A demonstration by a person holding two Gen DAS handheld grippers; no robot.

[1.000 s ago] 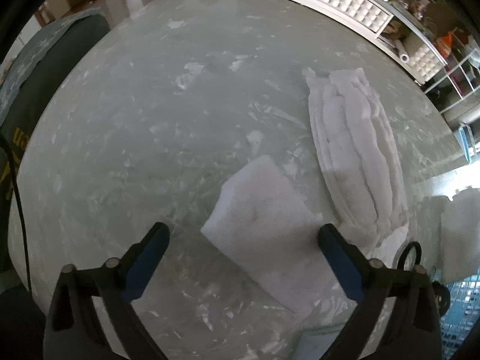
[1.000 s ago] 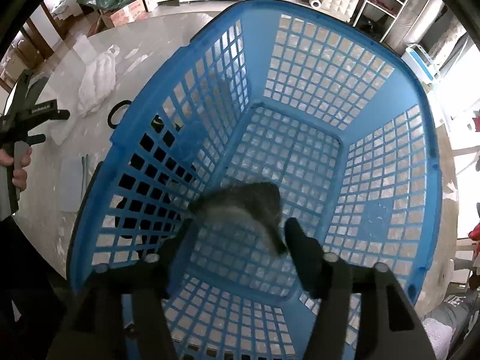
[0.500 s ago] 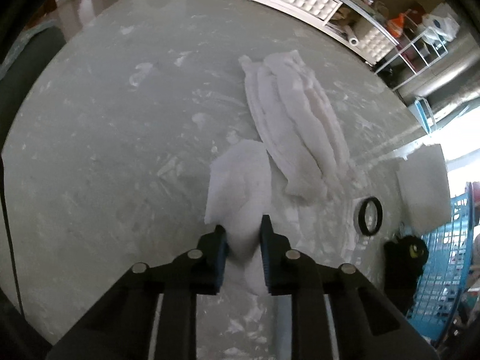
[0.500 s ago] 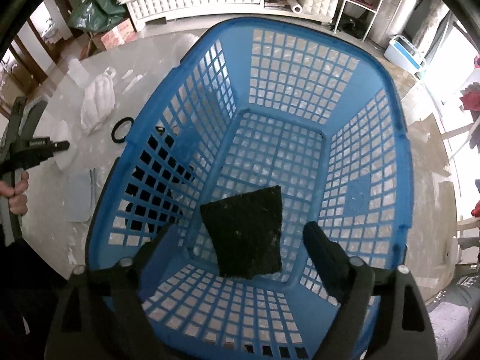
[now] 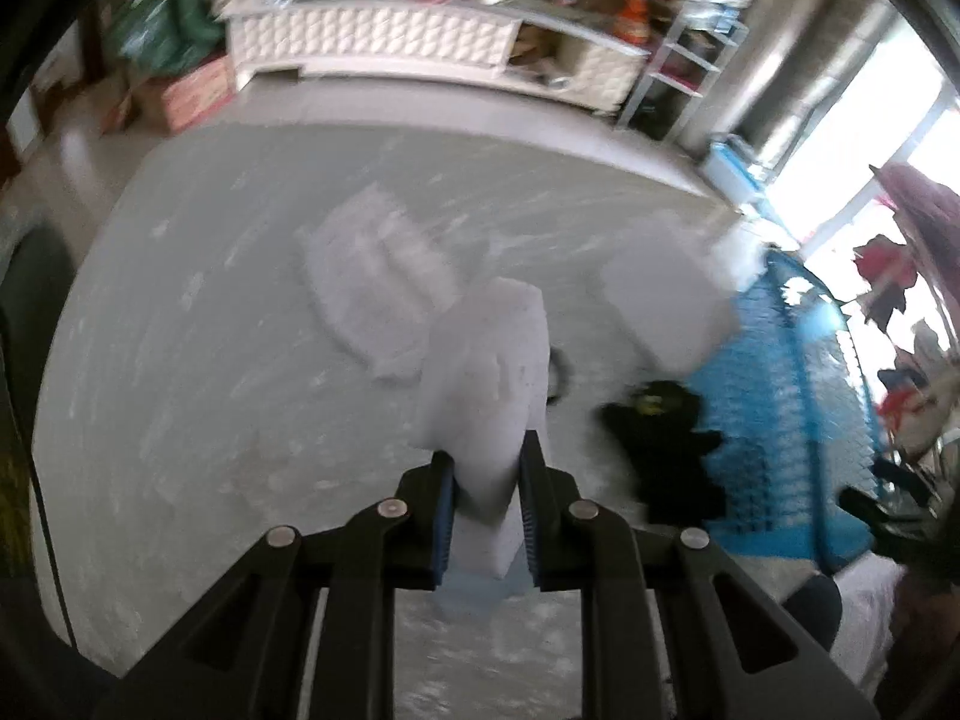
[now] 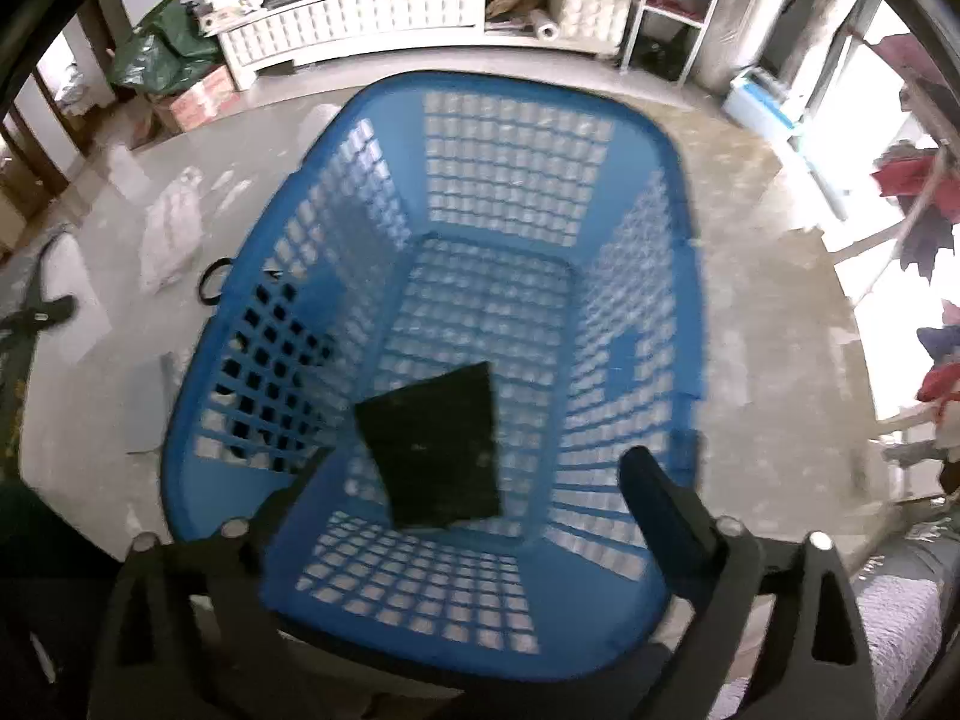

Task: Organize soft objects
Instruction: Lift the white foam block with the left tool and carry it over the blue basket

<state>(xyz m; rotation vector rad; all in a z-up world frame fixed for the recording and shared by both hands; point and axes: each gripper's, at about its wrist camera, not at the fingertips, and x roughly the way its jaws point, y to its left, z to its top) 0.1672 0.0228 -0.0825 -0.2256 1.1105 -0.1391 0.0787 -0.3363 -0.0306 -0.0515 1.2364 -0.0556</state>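
Observation:
My left gripper is shut on a white sponge pad and holds it lifted above the grey table. A blue lattice basket stands to its right; in the right wrist view the basket fills the middle, with a black sponge pad lying flat on its floor. My right gripper is open and empty above the basket's near rim. A white ribbed cloth and a second white pad lie on the table.
A black soft object sits against the basket's left wall, with a black ring beside it. A grey flat sheet lies left of the basket. White shelving lines the far wall.
My left gripper closed on the white pad, lifted it and swung right toward the basket. My right gripper released the black pad, which dropped to the basket floor, and drew back upward.

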